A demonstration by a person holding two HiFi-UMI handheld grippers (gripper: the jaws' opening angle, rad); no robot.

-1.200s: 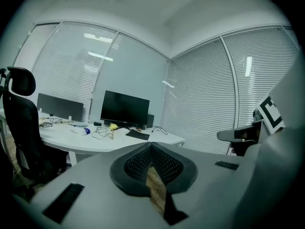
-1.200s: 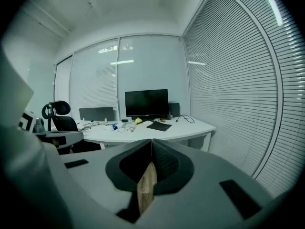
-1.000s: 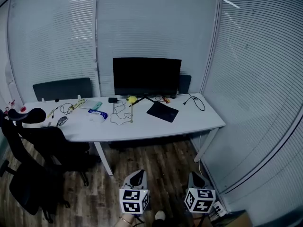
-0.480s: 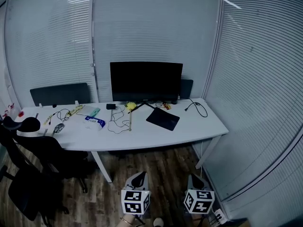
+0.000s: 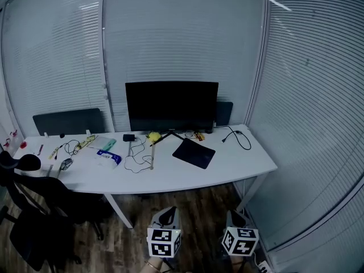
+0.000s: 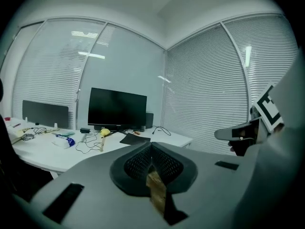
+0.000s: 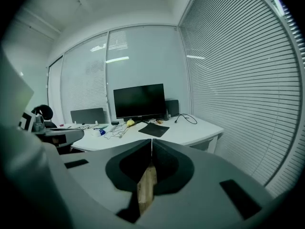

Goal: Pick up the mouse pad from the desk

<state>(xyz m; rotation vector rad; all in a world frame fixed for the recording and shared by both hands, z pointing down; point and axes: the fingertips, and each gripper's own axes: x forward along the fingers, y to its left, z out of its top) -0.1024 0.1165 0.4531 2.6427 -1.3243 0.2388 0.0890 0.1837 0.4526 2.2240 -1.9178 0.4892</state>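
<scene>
The dark mouse pad [image 5: 194,153] lies flat on the white desk [image 5: 239,166], in front of the monitor's right end; it also shows as the mouse pad [image 6: 135,139] and the mouse pad [image 7: 153,130] in the two gripper views. My left gripper [image 5: 166,213] and right gripper [image 5: 235,215] hang low over the wooden floor, well short of the desk. In the left gripper view the left gripper [image 6: 151,145] has its jaws pressed together with nothing between them. The right gripper [image 7: 151,141] looks the same in its own view, shut and empty.
A black monitor [image 5: 172,106] stands at the desk's back. Cables [image 5: 136,152], a yellow object [image 5: 153,136], a blue-and-white pack [image 5: 107,158] and small items lie left of the pad; a black cable [image 5: 239,136] lies to its right. A black office chair [image 5: 34,209] stands left. Blinds line the walls.
The desk has drawn nearer and sits lower in the head view. Both grippers have travelled forward toward it, still shut and side by side.
</scene>
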